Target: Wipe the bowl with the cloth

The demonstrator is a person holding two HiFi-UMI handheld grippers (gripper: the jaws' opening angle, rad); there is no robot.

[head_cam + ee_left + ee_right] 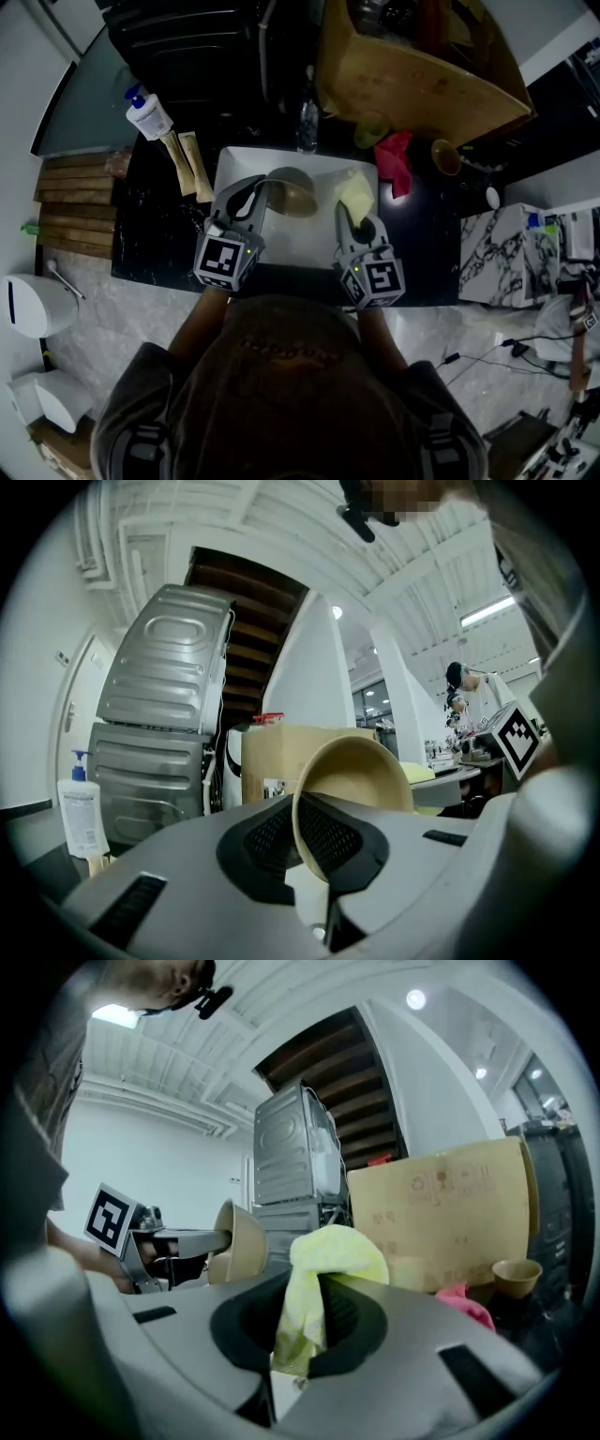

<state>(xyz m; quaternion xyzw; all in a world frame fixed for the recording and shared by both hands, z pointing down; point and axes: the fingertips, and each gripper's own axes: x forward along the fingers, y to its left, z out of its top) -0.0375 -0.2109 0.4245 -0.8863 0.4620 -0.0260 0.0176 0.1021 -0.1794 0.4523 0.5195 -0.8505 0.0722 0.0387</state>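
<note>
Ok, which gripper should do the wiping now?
Right. The right gripper is shut on the cloth, beside the bowl. The left gripper is shut on the bowl's rim and can likely hold it steady.

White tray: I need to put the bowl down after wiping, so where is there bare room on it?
Bare: the white tray's near strip between left gripper and right gripper, and its far-left corner by the brown packets. Crowded: its far middle, under bowl and cloth; beyond its far-right corner, red rag and green cup.
</note>
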